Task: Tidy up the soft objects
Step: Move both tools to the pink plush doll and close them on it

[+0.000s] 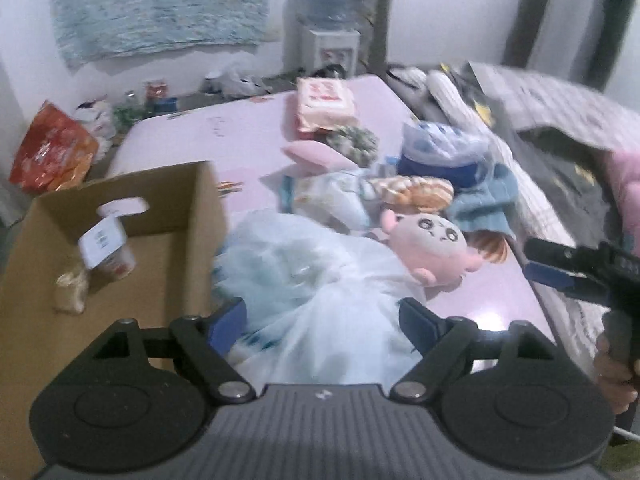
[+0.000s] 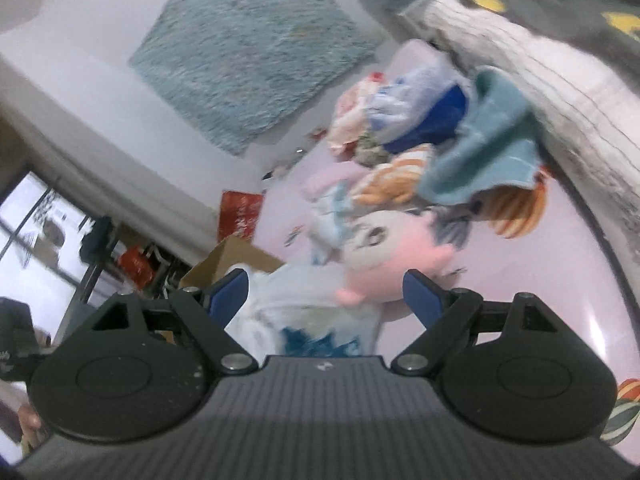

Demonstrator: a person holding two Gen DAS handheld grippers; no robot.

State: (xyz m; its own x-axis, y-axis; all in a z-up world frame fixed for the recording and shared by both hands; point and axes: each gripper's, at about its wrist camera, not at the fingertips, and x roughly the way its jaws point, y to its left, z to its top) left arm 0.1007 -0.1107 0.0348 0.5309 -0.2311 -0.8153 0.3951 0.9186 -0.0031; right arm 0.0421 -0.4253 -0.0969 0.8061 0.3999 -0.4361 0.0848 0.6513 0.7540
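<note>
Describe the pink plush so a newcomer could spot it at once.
Start at the cardboard box on the pink table. Right of it lies a white plastic bag, and the pink plush rests against the bag's far right edge. It alone has a cartoon face with big eyes.

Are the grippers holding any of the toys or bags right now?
No, nothing is held. The left gripper is open above the white plastic bag, and the right gripper is open in front of the pink plush doll.
</note>
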